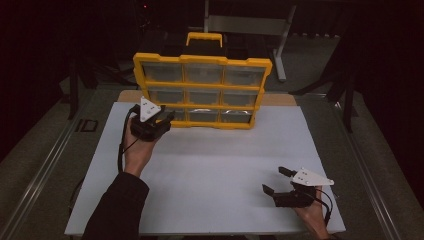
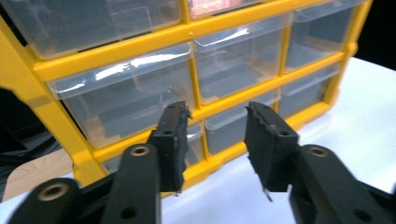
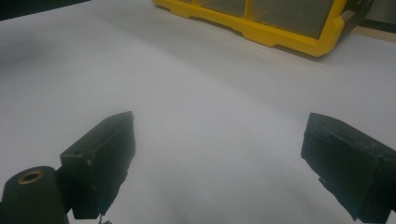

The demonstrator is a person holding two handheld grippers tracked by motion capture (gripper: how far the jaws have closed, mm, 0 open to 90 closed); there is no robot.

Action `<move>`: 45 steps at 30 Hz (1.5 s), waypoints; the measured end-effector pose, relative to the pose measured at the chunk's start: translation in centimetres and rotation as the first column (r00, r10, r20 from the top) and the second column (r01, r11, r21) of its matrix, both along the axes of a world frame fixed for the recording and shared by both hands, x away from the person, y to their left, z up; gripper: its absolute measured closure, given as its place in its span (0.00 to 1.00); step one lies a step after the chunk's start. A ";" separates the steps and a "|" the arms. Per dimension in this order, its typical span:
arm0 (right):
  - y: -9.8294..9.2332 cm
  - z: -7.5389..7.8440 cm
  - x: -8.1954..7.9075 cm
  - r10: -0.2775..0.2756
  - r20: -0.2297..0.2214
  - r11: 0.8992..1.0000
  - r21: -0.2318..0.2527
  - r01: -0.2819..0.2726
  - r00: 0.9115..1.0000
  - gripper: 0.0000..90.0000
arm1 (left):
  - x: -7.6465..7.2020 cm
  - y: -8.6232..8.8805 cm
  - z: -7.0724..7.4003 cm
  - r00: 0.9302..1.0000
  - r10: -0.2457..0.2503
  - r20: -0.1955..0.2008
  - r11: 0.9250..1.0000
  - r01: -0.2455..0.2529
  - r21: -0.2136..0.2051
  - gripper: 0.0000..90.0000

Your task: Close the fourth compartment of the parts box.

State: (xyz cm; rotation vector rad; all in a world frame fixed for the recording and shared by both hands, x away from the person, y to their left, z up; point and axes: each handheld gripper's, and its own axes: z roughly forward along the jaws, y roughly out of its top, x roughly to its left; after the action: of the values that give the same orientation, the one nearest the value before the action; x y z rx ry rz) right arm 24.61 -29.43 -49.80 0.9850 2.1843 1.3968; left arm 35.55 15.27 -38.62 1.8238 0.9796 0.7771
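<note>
With its jaws apart and empty, the left gripper (image 2: 215, 140) should line up squarely on the yellow organizer's (image 1: 200, 90) bottom-left drawer (image 2: 196, 144) before closing.

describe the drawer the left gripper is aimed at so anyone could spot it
On the white table stands a yellow organizer with nine clear drawers. The left gripper, jaws apart, faces its bottom row. The bottom-left drawer sits lowest, nearest the cabinet's left edge.
</note>
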 end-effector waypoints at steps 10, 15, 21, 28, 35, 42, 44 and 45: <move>0.0 0.0 0.0 0.000 0.003 1.000 0.003 0.000 1.000 0.11 | -4.0 0.8 -2.0 0.998 -0.064 -0.029 0.997 0.063 -0.035 0.36; 0.0 0.1 0.0 0.001 0.005 1.000 0.011 -0.001 1.000 0.11 | -5.4 1.4 -3.3 0.996 -0.076 -0.048 0.996 0.073 -0.056 0.23; 0.0 0.1 0.1 -0.001 0.006 1.000 0.013 0.001 1.000 0.11 | -7.2 2.7 -4.6 0.993 -0.098 -0.062 0.992 0.093 -0.085 0.13; 0.0 0.1 0.1 -0.002 0.004 1.000 0.015 0.001 1.000 0.11 | -8.5 4.2 -6.3 0.986 -0.119 -0.115 0.990 0.109 -0.087 0.01; 0.2 0.0 0.2 -0.009 0.002 1.000 0.022 0.009 1.000 0.11 | -9.9 5.4 -8.4 0.985 -0.112 -0.128 0.993 0.106 -0.051 0.00; 0.0 0.1 0.2 -0.032 0.006 0.999 0.029 0.032 0.999 0.11 | -11.2 6.9 -9.2 0.991 -0.089 -0.095 0.994 0.082 -0.077 0.00; 0.0 0.1 0.2 -0.036 0.009 0.999 0.029 0.035 0.999 0.11 | -11.5 7.2 -9.5 0.991 -0.087 -0.098 0.994 0.080 -0.073 0.00; -0.1 0.1 0.2 -0.036 0.010 0.999 0.029 0.036 0.999 0.11 | -11.6 7.4 -9.7 0.991 -0.084 -0.099 0.994 0.077 -0.074 0.00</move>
State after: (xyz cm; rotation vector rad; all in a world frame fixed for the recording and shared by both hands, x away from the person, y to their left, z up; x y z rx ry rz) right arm 24.78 -29.51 -49.69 1.0194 2.1345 1.4174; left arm 23.99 22.66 -48.28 1.8450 0.9799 0.5977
